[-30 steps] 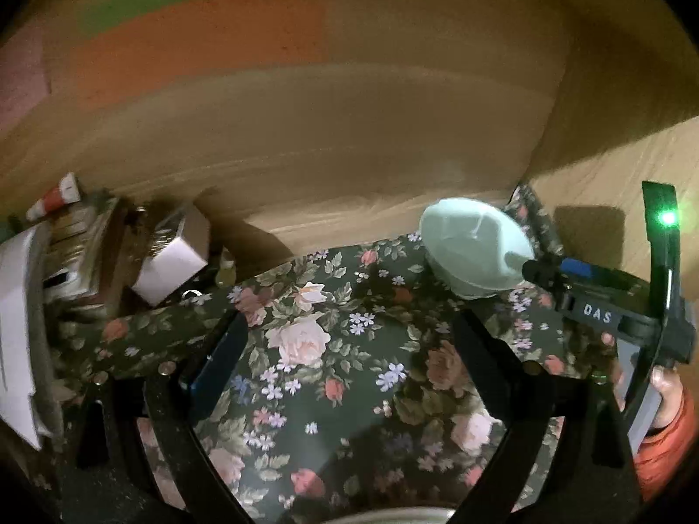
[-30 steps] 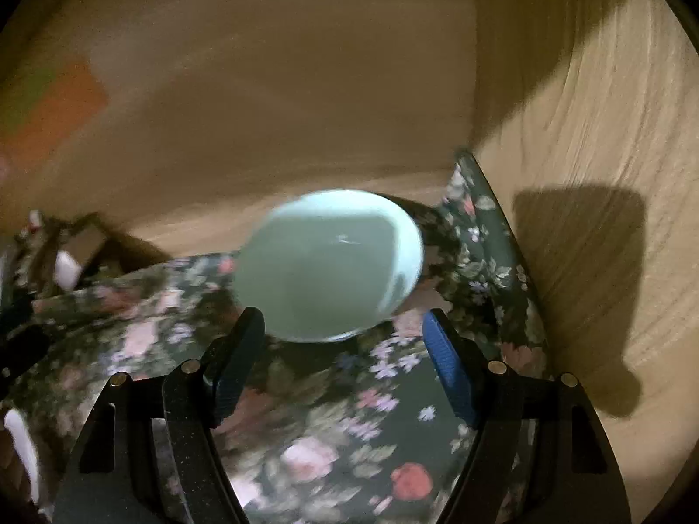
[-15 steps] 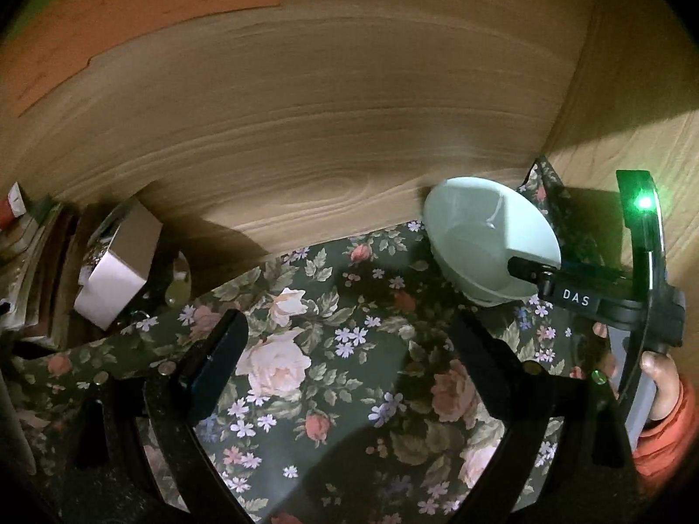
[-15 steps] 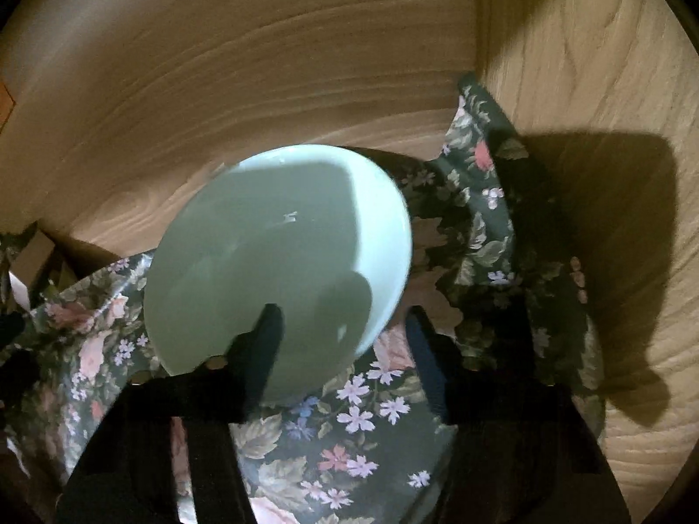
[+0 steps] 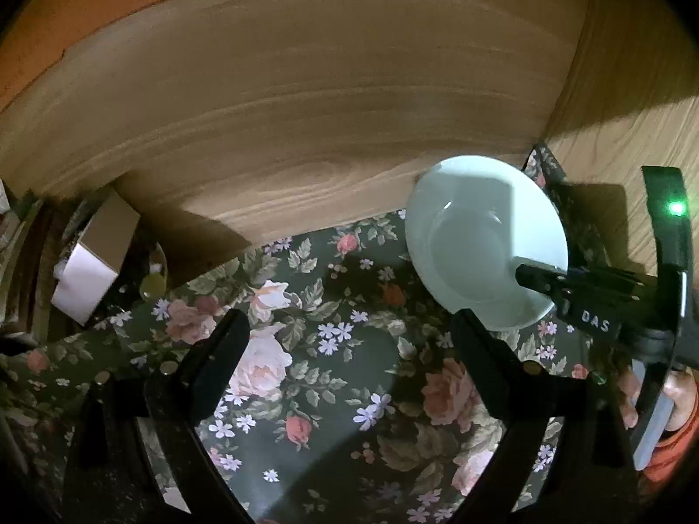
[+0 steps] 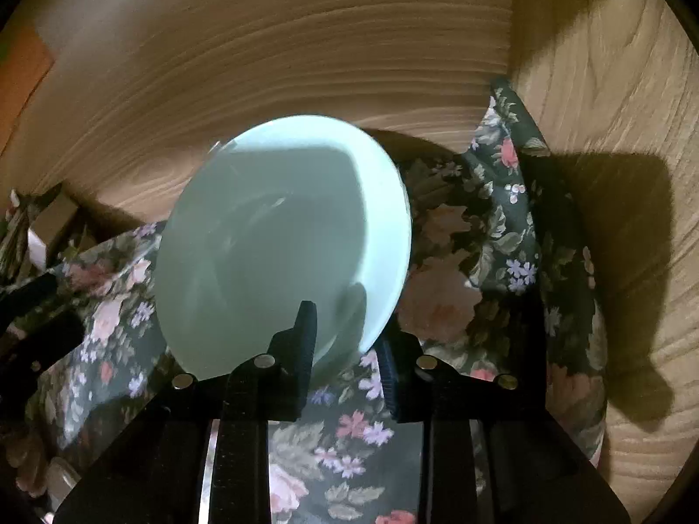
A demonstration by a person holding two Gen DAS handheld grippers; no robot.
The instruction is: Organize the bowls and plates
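The table is covered by a dark floral tablecloth (image 5: 332, 349), and it is closed at the far side and at the right by wooden walls (image 5: 306, 122). Only one dish is seen: a pale green ceramic bowl (image 6: 279, 244), standing in the far right corner of the cloth. Its near rim is pinched by the right gripper (image 6: 345, 340), one finger inside and one outside, so the bowl is judged as grasped but not yet carried to its place. No plates or stack are shown, so most of the task seems to be left. The left gripper (image 5: 349, 332) is held wide and empty over the cloth. At the far left, well apart, a small cardboard box (image 5: 94, 257) is seen. The near walls leave little room for lifting.
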